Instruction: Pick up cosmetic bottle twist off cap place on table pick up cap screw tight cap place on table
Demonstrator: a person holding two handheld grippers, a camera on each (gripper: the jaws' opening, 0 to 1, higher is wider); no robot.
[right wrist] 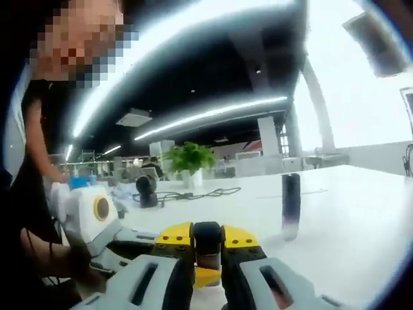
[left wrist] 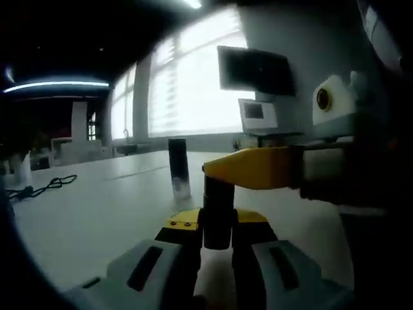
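Note:
A dark cosmetic bottle stands upright between the jaws of my left gripper, which is shut on its body just above the white table. My right gripper reaches in from the right, its yellow jaw against the bottle's top. In the right gripper view, my right gripper is shut on the dark cap, with the left gripper's body at the lower left. A second dark bottle stands upright further out on the table.
A black cable lies on the table, near a round black object and a potted plant. A dark monitor and a small screen stand by the bright windows. A person is close at the left.

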